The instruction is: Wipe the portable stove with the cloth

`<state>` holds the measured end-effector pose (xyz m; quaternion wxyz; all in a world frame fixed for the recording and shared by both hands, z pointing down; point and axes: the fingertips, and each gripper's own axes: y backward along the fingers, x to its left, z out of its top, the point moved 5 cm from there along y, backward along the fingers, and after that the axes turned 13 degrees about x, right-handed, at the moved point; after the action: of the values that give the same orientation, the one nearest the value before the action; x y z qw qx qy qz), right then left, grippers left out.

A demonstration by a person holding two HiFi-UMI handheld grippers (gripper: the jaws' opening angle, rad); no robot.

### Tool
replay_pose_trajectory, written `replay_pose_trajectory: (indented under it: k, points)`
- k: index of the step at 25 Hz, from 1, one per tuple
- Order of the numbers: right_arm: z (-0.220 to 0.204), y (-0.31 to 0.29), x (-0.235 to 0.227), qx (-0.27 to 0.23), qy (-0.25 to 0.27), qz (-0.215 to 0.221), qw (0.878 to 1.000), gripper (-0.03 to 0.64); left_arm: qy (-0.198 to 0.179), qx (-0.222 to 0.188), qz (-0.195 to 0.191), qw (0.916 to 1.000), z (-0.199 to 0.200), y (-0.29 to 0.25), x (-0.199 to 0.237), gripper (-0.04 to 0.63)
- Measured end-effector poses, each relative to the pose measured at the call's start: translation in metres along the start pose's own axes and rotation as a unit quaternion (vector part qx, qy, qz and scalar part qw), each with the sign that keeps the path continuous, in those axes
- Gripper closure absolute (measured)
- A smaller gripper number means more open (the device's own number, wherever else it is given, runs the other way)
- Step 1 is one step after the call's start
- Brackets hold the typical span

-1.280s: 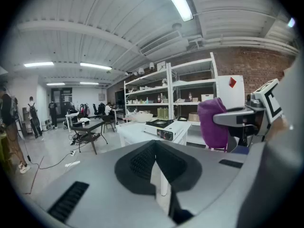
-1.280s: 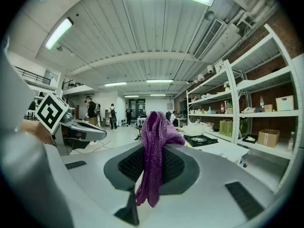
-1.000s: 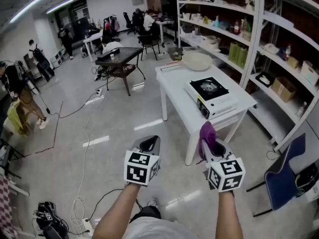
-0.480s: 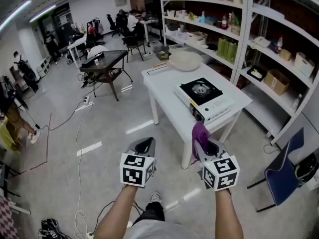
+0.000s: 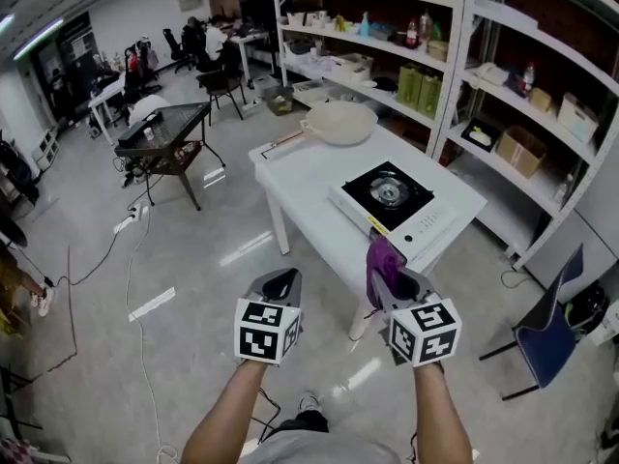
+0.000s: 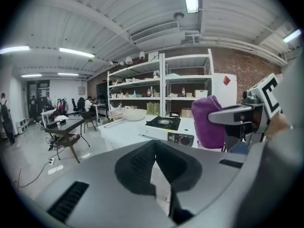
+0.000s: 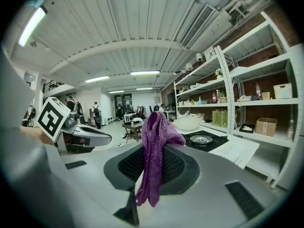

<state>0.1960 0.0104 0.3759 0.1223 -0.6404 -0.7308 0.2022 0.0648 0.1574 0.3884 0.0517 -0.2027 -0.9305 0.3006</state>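
- The right gripper [image 5: 395, 280] has its jaws clenched on the purple cloth [image 5: 381, 259], which bunches up above them.
- The left gripper [image 5: 280, 284] has its jaws pressed together, with nothing between them.
- The portable stove [image 5: 392, 193] sits on the white counter [image 5: 300, 177] ahead of both grippers, apart from the cloth.

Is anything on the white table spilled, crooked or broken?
Nothing stands out. The stove sits flat on the table, the pan rests upright beyond it, and no spill shows. The cloth is not on the table: it hangs clamped in the right gripper.
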Motion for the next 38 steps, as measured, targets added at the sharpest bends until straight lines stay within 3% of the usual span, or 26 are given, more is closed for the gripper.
replay_pose_trajectory:
  k: [8, 17, 23, 29, 38]
  points:
    - [0.034, -0.057, -0.007, 0.008, -0.005, -0.027, 1.0, 0.554, -0.026, -0.007, -0.039, 0.9989, 0.028, -0.042, 0.053, 0.592]
    - [0.058, -0.102, -0.034, 0.052, 0.056, -0.035, 0.996, 0.554, -0.044, -0.004, -0.05, 0.9978, 0.043, -0.073, 0.087, 0.592]
    - [0.081, -0.136, -0.049, 0.095, 0.144, -0.006, 0.985, 0.554, -0.048, 0.001, -0.066, 0.9967, 0.051, -0.097, 0.093, 0.592]
    - [0.099, -0.174, -0.073, 0.11, 0.167, -0.001, 0.98, 0.554, -0.058, 0.007, -0.078, 0.9953, 0.066, -0.133, 0.101, 0.592]
    - [0.117, -0.231, -0.105, 0.147, 0.202, 0.039, 0.967, 0.554, -0.069, 0.014, -0.097, 0.9928, 0.104, -0.2, 0.121, 0.592]
